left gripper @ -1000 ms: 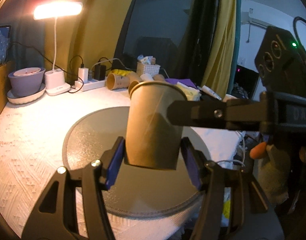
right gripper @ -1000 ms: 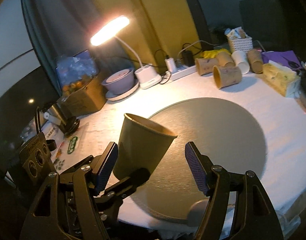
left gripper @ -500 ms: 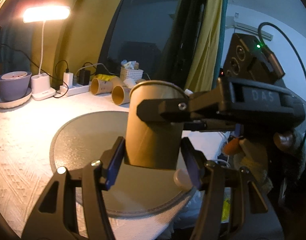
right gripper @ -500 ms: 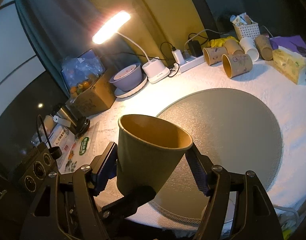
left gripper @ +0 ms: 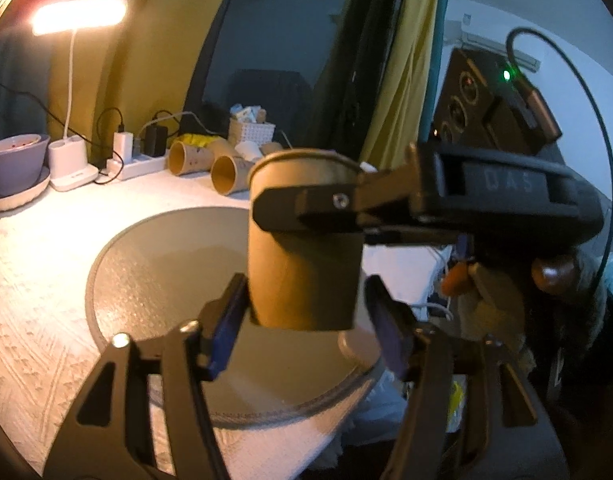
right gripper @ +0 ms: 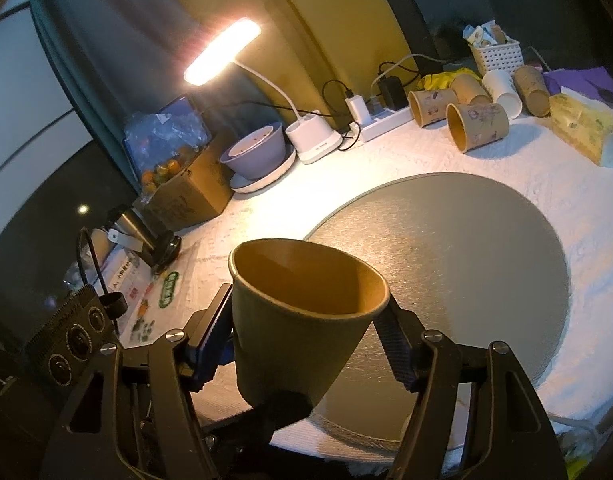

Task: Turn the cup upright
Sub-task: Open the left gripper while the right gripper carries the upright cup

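A brown paper cup (left gripper: 302, 248) is held upright in the air above the near edge of the round grey mat (left gripper: 158, 264). My left gripper (left gripper: 306, 316) has its blue pads around the cup's base; the left pad touches, the right pad stands a little off. My right gripper (right gripper: 306, 332) is shut on the cup (right gripper: 302, 320) around its upper body, its mouth facing up. The right gripper's black finger (left gripper: 310, 208) crosses the cup's rim in the left wrist view.
Several paper cups (right gripper: 478, 124) lie on their sides at the back by a white power strip (right gripper: 386, 120) and a white basket (right gripper: 496, 54). A lit desk lamp (right gripper: 222, 52), a purple bowl (right gripper: 254, 152), a cardboard box (right gripper: 186, 192) and a tissue pack (right gripper: 582, 124) stand around the mat.
The right gripper has closed in on the cup and now grips its upper body. The cup has come nearer to the right wrist camera. The left gripper's right pad has eased off the base.
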A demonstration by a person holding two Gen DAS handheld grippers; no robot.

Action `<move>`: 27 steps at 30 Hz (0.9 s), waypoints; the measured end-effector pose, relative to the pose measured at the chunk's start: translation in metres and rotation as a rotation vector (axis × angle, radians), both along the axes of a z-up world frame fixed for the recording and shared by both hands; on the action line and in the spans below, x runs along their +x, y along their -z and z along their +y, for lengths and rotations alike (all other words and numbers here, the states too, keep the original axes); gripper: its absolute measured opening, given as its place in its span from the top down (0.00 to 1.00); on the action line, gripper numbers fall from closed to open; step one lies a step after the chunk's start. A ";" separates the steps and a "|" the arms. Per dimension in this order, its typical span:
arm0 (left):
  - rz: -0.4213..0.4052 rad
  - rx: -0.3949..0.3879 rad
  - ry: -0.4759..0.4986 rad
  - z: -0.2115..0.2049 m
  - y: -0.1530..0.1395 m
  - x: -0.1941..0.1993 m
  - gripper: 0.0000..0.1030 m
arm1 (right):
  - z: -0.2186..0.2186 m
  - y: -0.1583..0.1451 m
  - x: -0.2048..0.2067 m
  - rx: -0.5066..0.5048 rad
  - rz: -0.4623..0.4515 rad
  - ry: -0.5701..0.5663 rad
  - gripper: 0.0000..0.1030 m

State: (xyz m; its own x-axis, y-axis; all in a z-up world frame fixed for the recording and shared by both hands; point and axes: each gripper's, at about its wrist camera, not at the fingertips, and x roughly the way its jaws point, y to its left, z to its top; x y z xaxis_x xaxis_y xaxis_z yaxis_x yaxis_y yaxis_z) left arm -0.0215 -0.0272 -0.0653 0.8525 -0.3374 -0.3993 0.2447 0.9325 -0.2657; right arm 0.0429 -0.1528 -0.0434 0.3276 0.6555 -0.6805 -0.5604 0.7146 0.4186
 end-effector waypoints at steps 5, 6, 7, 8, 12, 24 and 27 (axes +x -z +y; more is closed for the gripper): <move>0.038 -0.007 0.012 0.001 0.006 0.004 0.26 | -0.001 0.001 0.002 -0.021 -0.026 0.014 0.32; 0.042 -0.007 0.011 0.001 0.007 0.003 0.26 | -0.001 0.001 0.002 -0.025 -0.031 0.017 0.32; 0.048 -0.006 0.009 0.001 0.008 0.004 0.26 | -0.001 0.001 0.002 -0.033 -0.039 0.023 0.32; 0.054 -0.006 0.007 0.002 0.009 0.004 0.26 | -0.001 0.002 0.003 -0.041 -0.046 0.028 0.32; 0.087 -0.001 -0.011 0.008 0.013 0.005 0.26 | -0.005 0.001 0.008 -0.071 -0.089 0.060 0.32; 0.181 -0.026 -0.119 0.039 0.024 0.020 0.26 | -0.007 0.022 0.033 -0.231 -0.216 0.111 0.32; 0.198 -0.032 -0.138 0.045 0.022 0.027 0.26 | -0.003 0.029 0.038 -0.270 -0.243 0.106 0.32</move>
State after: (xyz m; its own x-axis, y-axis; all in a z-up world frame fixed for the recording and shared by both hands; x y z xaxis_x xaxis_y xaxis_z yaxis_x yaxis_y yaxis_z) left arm 0.0057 0.0177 -0.0874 0.7978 -0.2385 -0.5538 0.0559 0.9438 -0.3258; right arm 0.0811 -0.1561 -0.0722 0.5573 0.4168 -0.7181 -0.5370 0.8406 0.0711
